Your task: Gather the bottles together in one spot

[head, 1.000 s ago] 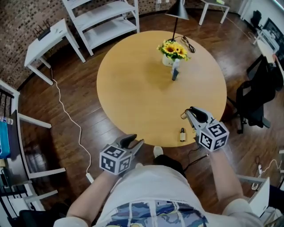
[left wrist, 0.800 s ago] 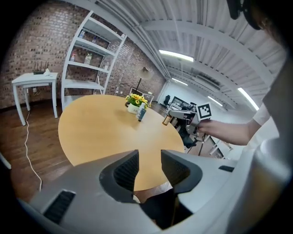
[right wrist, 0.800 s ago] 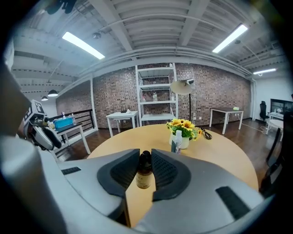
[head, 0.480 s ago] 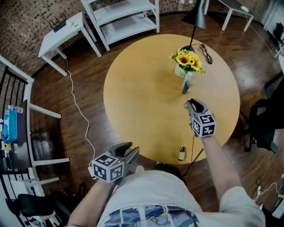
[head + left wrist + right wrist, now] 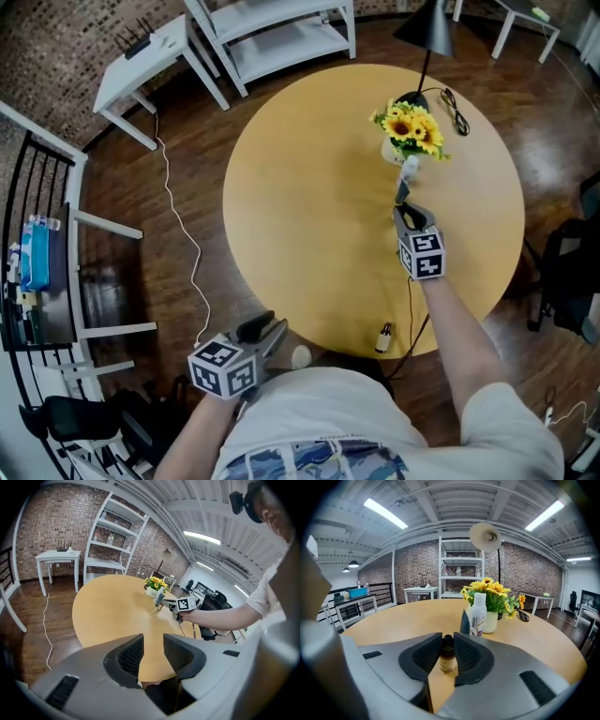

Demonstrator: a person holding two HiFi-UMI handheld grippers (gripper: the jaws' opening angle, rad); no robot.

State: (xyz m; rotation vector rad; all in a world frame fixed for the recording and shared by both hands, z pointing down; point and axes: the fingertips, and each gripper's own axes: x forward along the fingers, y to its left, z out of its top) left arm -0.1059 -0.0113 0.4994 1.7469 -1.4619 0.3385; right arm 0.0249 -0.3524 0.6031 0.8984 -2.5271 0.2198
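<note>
My right gripper (image 5: 405, 212) reaches over the round wooden table (image 5: 300, 187) and is shut on a small amber bottle (image 5: 447, 656) with a black cap. Its jaws have just been opening a little, and the pads still touch the bottle on both sides. Just beyond its tips stand a white bottle (image 5: 409, 169) (image 5: 478, 613) and a dark bottle (image 5: 402, 192) (image 5: 465, 623). Another small brown bottle (image 5: 382, 337) stands alone at the table's near edge. My left gripper (image 5: 267, 330) (image 5: 153, 644) hangs off the near edge; its jaws have just been closing, still open, with nothing between them.
A white vase of sunflowers (image 5: 412, 131) stands right behind the two bottles. A black lamp (image 5: 427, 33) and its cable (image 5: 455, 98) are at the table's far side. A white shelf unit (image 5: 281, 37) and a side table (image 5: 150, 56) stand on the floor beyond.
My right gripper has travelled from the table's near edge across to the bottles by the vase, carrying the small amber bottle. The left gripper has stayed off the near edge, shifting slightly.
</note>
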